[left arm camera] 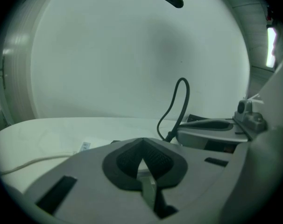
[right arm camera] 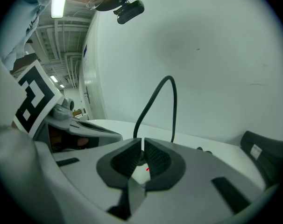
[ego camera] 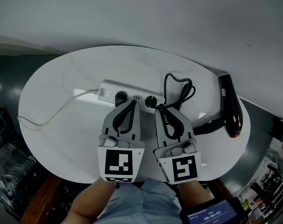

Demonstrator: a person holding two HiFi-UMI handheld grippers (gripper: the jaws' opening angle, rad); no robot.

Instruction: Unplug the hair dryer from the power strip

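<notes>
head view looks steeply down; both gripper views skim the table (ego camera: 53,139), sharing the cord (left arm camera: 180,113).

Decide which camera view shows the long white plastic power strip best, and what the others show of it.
The head view: the long white power strip lies nearly whole on the round white table, sockets showing. The left gripper view catches only its labelled end; the right gripper view shows none of it clearly.

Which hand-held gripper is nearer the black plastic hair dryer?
Right. The right hand-held gripper lies beside the black hair dryer; the left hand-held gripper is farther left.
</notes>
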